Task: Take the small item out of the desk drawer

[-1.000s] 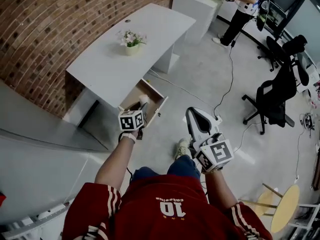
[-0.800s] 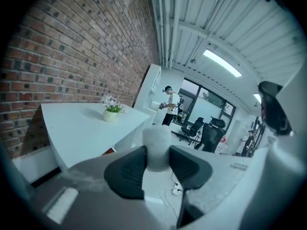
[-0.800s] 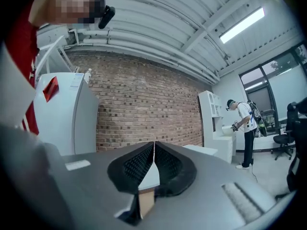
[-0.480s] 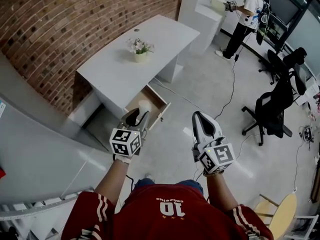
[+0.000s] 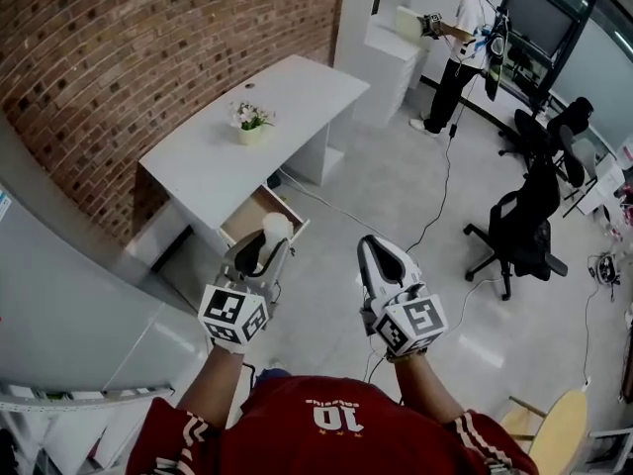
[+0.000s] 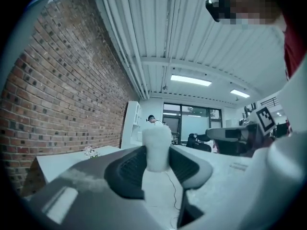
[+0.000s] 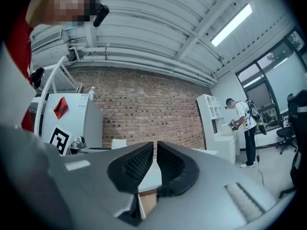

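1. Cannot see into most of the drawer [image 5: 245, 221]: wooden inside partly covered by the left tongs [image 5: 259, 253] in the head view.
2. Cannot tell what the small item [image 6: 157, 146] is: only a pale, frosted, rounded stub, standing upright.
3. Clamped between the ribbed black pads [image 6: 128, 169] of the left tongs, top poking above them.
4. Held in the air off the front edge of the white, flat surface [image 5: 297, 92], lined up over the open drawer's outer end in the head view.
5. Pressed together with nothing between: the right tongs [image 7: 155, 159], well apart from the item.
6. Near the surface's middle, a small flower pot [image 5: 247, 125], too small for detail.
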